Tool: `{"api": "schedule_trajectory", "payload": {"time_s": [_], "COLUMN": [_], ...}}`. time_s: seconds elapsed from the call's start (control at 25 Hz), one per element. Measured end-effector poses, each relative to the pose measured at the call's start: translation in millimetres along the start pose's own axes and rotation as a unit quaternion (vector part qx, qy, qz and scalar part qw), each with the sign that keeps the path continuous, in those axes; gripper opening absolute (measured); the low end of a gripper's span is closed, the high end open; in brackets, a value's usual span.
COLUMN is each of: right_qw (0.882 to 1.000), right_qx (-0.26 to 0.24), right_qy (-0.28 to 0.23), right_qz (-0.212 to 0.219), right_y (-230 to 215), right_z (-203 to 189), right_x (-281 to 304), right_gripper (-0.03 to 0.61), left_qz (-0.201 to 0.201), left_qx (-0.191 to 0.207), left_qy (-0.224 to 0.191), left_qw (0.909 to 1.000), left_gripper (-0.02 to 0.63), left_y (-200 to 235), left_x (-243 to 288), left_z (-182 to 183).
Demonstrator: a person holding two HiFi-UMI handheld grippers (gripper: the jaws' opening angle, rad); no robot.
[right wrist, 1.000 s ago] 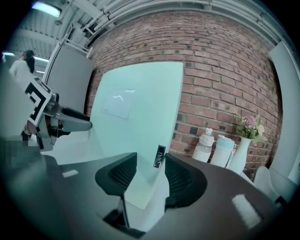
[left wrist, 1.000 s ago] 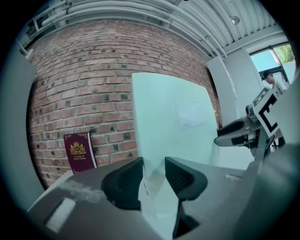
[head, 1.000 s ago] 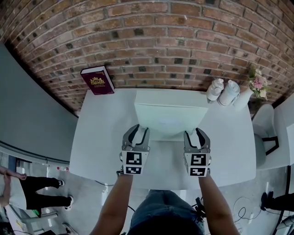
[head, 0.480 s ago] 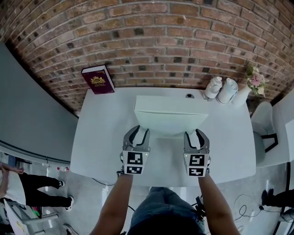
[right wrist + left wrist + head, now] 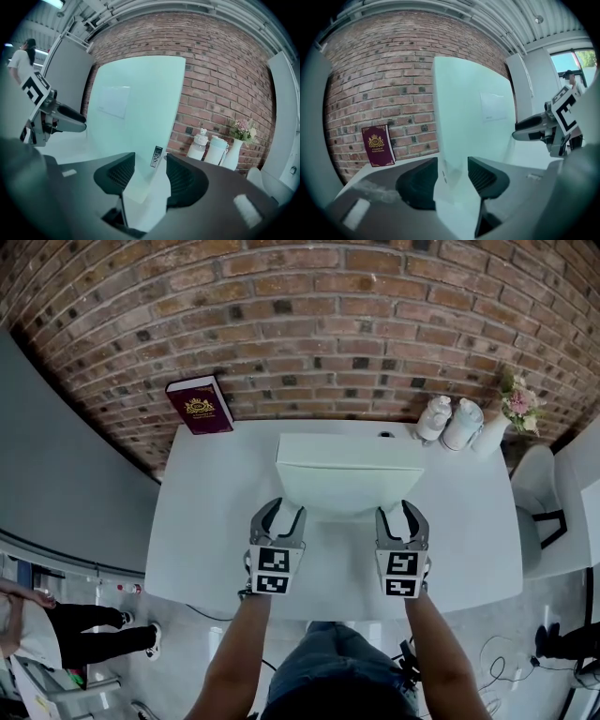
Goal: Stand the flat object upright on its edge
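Note:
A pale green flat board (image 5: 349, 474) stands on its long edge on the white table (image 5: 206, 521), its face towards me. My left gripper (image 5: 278, 518) is at the board's lower left corner and my right gripper (image 5: 401, 517) at its lower right corner. In the left gripper view the board's side edge (image 5: 440, 140) runs down between the jaws of the left gripper (image 5: 452, 176). In the right gripper view the board (image 5: 136, 108) ends between the jaws of the right gripper (image 5: 150, 171). Both pairs of jaws are opening, with gaps beside the board.
A maroon book (image 5: 199, 405) leans on the brick wall at the table's back left. Two white bottles (image 5: 438, 418) and a vase of flowers (image 5: 516, 413) stand at the back right. A white chair (image 5: 544, 512) is to the right. A person (image 5: 56, 634) stands on the floor, left.
The board has tipped up steeper, and a small dark thing behind it came into sight. Both grippers stay at its lower corners, their jaws a little wider.

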State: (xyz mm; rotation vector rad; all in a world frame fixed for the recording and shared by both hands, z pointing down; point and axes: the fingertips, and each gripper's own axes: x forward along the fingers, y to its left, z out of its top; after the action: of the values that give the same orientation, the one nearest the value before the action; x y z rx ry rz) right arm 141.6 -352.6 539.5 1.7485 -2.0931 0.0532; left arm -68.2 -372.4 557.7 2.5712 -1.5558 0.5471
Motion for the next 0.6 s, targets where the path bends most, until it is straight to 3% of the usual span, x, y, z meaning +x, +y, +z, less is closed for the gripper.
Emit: {"api": "schedule_trajectory", "payload": {"time_s": [0.24,0.6], "right_qw": [1.0,0.999], "right_qx": [0.023,0.048], "right_qy": [0.005,0.014], "right_qz": [0.009,0.014], "right_y": [-3.3,-5.4], "right_z": [-1.9,-5.9], "right_x": [-0.1,-7.8], "right_gripper": [0.281,0.296], "left_qz": [-0.007,-0.011], "left_qx": [-0.008,-0.024], "left_qy": [-0.008,-0.018], "left_qw": [0.9999,0.9995], "left_gripper": [0.253,0.262], "left_y": [1.7,5.0], "left_x": [-1.5,-5.8], "left_z": [3.8,12.7]}}
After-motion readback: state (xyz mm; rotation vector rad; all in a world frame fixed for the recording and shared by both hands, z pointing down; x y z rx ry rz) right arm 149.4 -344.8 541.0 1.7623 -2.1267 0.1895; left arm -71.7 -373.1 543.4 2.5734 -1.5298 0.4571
